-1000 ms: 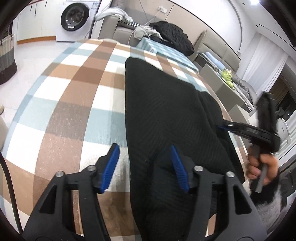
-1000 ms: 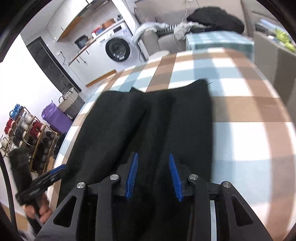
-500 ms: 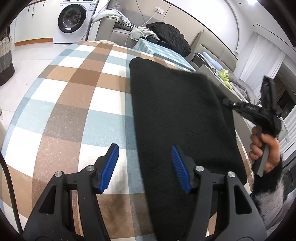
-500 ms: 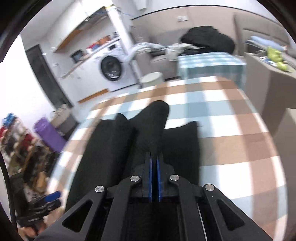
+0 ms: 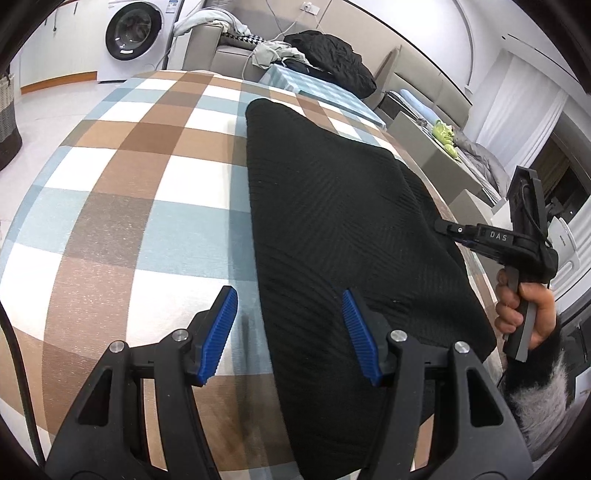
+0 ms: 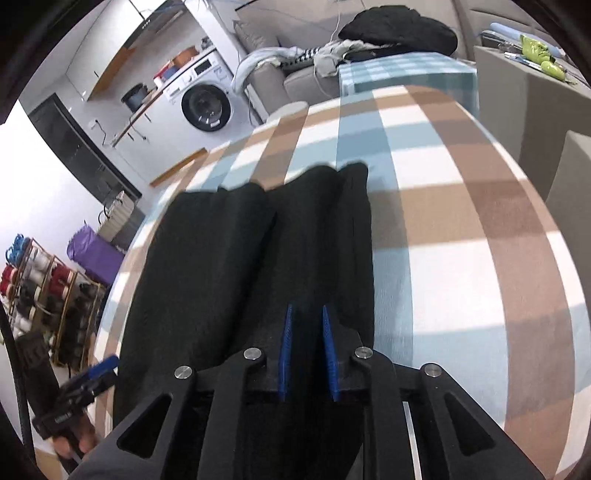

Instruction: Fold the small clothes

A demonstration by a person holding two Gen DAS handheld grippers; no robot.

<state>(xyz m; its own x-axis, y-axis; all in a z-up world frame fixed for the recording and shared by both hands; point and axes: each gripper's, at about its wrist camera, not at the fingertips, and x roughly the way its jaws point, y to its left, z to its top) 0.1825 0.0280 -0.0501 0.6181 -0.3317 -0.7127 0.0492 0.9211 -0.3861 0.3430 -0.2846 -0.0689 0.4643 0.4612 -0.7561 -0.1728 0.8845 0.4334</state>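
A black knitted garment (image 5: 332, 221) lies folded lengthwise on the checked tablecloth (image 5: 129, 192), toward the right half of the surface in the left wrist view; in the right wrist view the garment (image 6: 229, 266) shows three lengthwise ridges. The left gripper (image 5: 288, 332) hovers with its blue pads (image 5: 221, 332) set wide apart, one over bare cloth and one over the garment's near left edge, gripping nothing. The right gripper (image 6: 308, 350) stands narrow, its jaws having just been opening a little from fully closed; black fabric lies beneath and between the pads, but whether they press on it cannot be told. The right gripper (image 5: 495, 240) is also seen from the side at the garment's right edge, held by a hand (image 5: 524, 310) in a fuzzy grey sleeve (image 5: 535, 402). Beyond the table stand a washing machine (image 5: 133, 33), a beige sofa (image 5: 236, 48) strewn with clothes, and a dark jacket (image 5: 332, 55) beside a smaller checked table (image 6: 406, 74). A shoe rack (image 6: 40, 288) and a purple bag (image 6: 92, 254) line the left wall in the right wrist view.
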